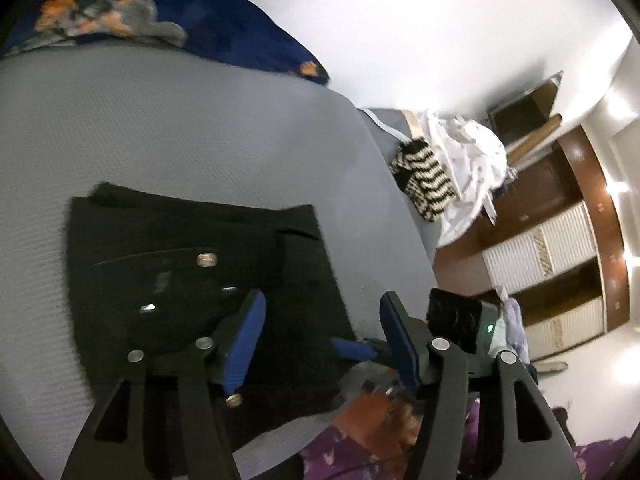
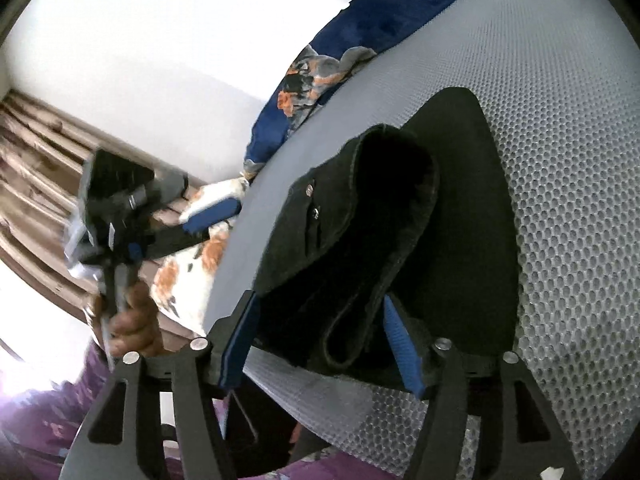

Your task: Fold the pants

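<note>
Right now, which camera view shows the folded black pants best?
The left wrist view shows the black pants best: the whole folded bundle lies flat on the grey mattress, outline and metal buttons visible. The right wrist view is too close: only a raised waistband edge and a dark mass.

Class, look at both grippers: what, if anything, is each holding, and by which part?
Left gripper: jaws open above the black pants, holding nothing. Right gripper: the waist end lies between its jaws; whether they grip it cannot be told.
</note>
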`<state>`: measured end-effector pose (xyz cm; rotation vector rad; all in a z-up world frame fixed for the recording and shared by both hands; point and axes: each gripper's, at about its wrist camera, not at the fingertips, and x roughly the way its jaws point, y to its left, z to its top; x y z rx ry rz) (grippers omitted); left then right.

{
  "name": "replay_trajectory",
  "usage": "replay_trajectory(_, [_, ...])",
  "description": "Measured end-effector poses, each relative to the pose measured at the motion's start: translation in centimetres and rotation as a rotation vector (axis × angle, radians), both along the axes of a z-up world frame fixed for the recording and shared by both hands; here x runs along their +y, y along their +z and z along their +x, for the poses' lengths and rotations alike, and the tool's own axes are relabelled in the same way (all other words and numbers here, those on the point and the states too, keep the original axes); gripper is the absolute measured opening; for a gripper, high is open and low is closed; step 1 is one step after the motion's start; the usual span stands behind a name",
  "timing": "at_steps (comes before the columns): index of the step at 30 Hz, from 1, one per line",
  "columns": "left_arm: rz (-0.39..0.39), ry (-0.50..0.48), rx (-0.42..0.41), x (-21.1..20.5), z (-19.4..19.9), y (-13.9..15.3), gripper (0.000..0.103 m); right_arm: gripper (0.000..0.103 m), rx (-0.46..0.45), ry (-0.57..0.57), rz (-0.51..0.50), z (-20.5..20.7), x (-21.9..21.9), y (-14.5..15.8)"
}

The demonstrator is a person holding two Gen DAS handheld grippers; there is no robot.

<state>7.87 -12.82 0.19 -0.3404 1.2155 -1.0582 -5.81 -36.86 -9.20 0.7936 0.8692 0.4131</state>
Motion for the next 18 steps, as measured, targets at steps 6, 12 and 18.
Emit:
replay_trajectory(6, [0.087,0.085,0.008,5.0,-1.0,-2.6,0.069,0.097,0.076,-0.021,0.282,1.2,-2.0,-1.9])
replay_trajectory(12, [0.161,0.107,0.0,6.3,-3.0,-5.0,0.069,0.072,0.174,0.012,0.076,3.4,0.3,-2.1])
replay_trajectory(18, [0.226,0.141,-0.024,7.0,-3.8,-6.2,0.069,0.015,0.142,0.037,-0.145,3.5,3.6,-1.8])
